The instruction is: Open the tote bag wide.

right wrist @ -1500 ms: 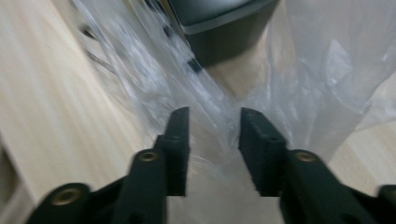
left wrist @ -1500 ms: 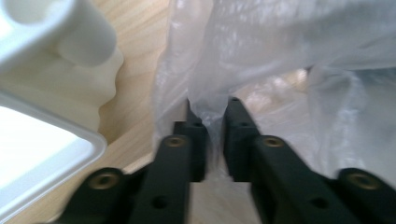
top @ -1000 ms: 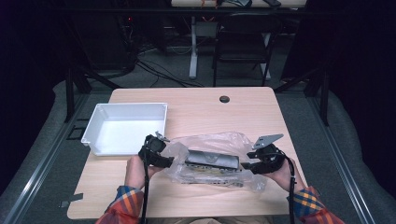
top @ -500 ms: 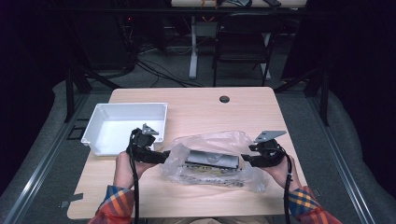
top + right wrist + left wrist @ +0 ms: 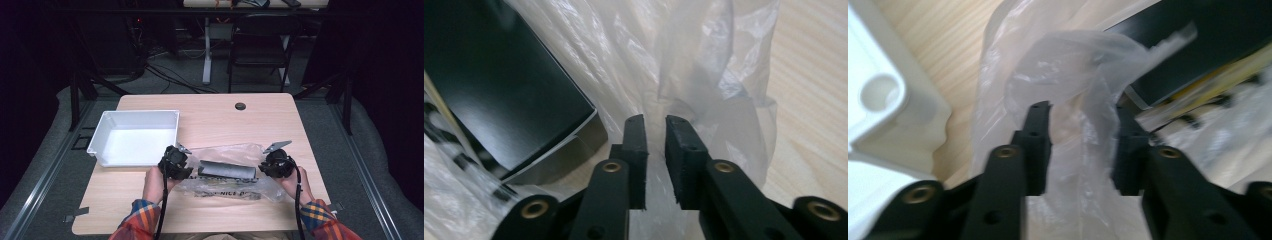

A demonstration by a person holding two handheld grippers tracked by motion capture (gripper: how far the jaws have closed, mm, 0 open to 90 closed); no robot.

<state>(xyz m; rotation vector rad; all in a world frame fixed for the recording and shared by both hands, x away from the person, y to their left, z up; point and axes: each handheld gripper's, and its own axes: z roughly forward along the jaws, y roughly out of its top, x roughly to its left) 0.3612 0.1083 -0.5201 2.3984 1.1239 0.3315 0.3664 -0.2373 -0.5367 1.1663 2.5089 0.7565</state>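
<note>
The clear plastic bag (image 5: 227, 172) is lying on the table (image 5: 260, 120), just right of the white bin (image 5: 134, 137), its long axis running from one gripper across to the other. The left gripper (image 5: 1083, 117) is closing in, film bunching between jaws not yet pinching. The right gripper (image 5: 655, 120) is nearly together, squeezing the bag's far end.

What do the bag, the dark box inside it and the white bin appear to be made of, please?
Bag: thin clear plastic film, glossy, crinkled, see-through. Dark box: probably matte black card or plastic with a pale edge; hard to say. White bin: apparently moulded plastic, smooth, with rounded corners.
</note>
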